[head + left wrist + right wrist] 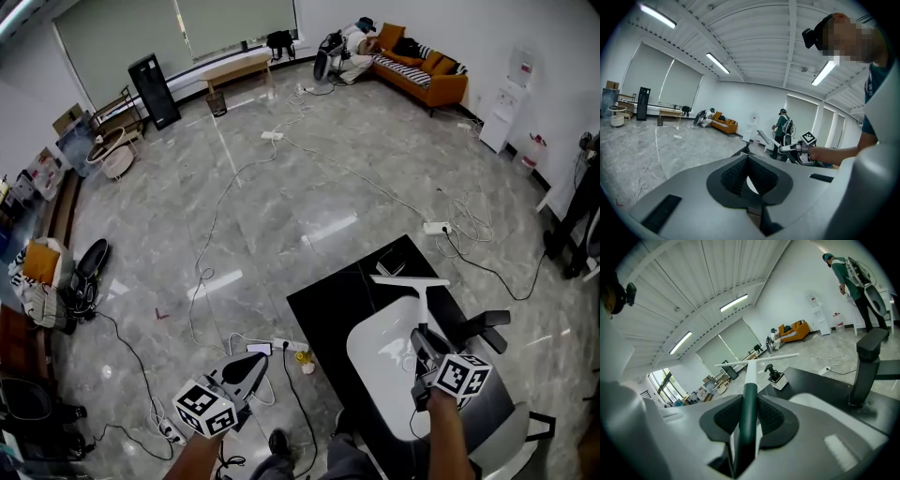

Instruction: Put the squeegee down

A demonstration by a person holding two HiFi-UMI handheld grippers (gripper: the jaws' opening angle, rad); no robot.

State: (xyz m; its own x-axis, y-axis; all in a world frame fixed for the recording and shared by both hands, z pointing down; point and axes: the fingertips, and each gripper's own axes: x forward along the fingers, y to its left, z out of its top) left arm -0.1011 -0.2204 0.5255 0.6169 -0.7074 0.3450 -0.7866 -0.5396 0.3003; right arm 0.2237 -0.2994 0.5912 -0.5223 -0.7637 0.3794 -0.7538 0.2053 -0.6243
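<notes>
Closest to the viewer, at the bottom edge of the head view, two bare forearms reach forward, each hand holding a grey two-jaw gripper with a cube of square black-and-white markers. The left gripper (pixel 255 364) sits low on the left over the grey marble floor (pixel 281 206), pointing away from the person and angled toward the right. In the left gripper view (pixel 749 165) its dark ribbed pads come together at the tips with nothing between them. The right forearm stretches straight ahead over a white sink (pixel 375 361) set in a black counter (pixel 323 300), and the right gripper (pixel 422 339) tips slightly downward. It is clamped on the squeegee (pixel 412 281). In the right gripper view (pixel 749 397) the squeegee (pixel 750 380) has its dark green grip pressed between the two pads, and its white shaft runs straight out from the jaws to a long white blade set crosswise like the top of a T. The squeegee is in the air, its shaft over the basin and its blade above the basin's far rim. A black faucet (pixel 486 328) stands just to the right of the gripper, tall and close in the right gripper view (pixel 865 371). A small pump dispenser (pixel 776 376) rests on the counter beyond the blade. White cables trail across the floor.
</notes>
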